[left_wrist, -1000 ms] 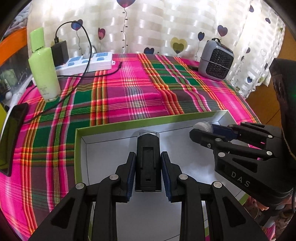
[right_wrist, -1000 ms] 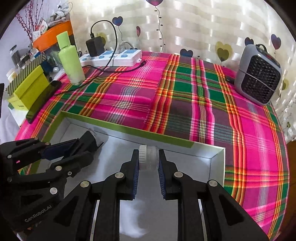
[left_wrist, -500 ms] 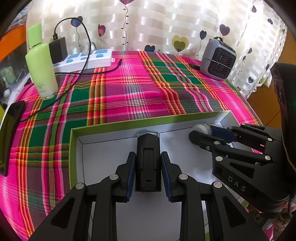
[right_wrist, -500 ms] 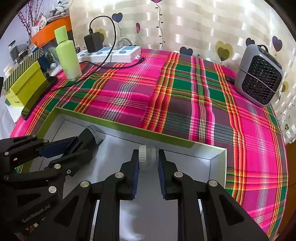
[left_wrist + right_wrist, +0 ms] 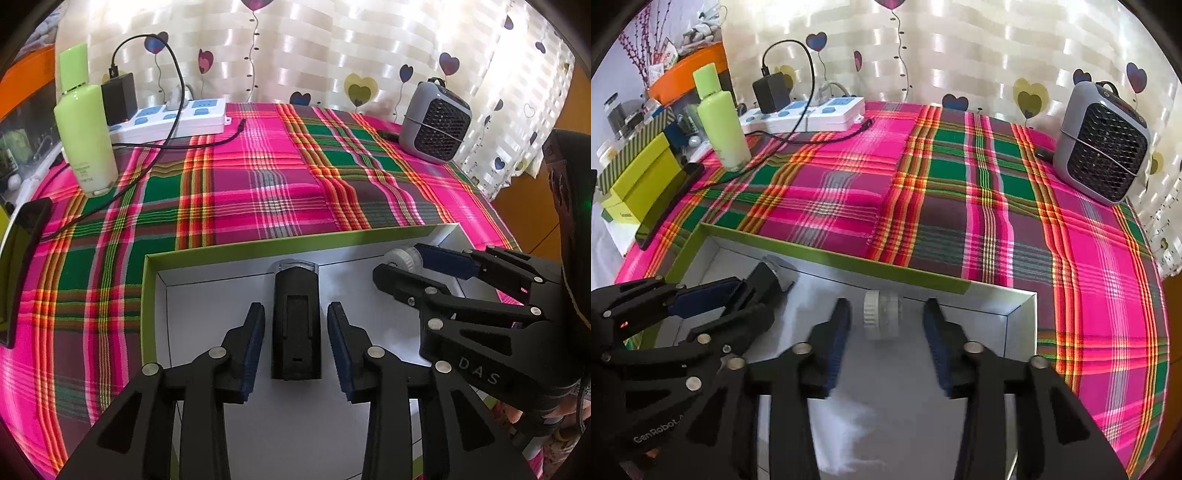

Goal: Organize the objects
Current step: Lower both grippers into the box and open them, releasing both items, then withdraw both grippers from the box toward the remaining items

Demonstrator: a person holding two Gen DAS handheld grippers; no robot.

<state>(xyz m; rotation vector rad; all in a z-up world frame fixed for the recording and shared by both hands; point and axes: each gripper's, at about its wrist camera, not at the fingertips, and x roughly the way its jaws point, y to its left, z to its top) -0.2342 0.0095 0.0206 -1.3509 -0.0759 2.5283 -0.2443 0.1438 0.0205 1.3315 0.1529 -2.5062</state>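
**Both claws just let go inside the box**

So half a second ago both grippers were clamped on their stuff, and now both are spread wide. The left gripper (image 5: 295,332) has its pads well clear on either side of the black flashlight (image 5: 295,325), which lies flat on the white floor of the box (image 5: 147,295), lens end pointing at the far wall. Nothing touches it anymore.

Same story on the other side: the right gripper (image 5: 886,325) is open with the little white jar (image 5: 881,319) sitting between the fingers, up near the far wall of the box and toward its right corner. The right view is a bit smeary around the fingers, so I can't swear the jar is fully settled, but it looks like it's resting on the box floor and not pinched.

What that means, I'd guess: both items count as dropped off, side by side in the green-rimmed box. The next thing would probably be backing both claws straight out without nudging either one. The green bottle (image 5: 86,136), power strip (image 5: 173,122) and small heater (image 5: 437,123) stand out on the plaid cloth (image 5: 258,184), untouched.
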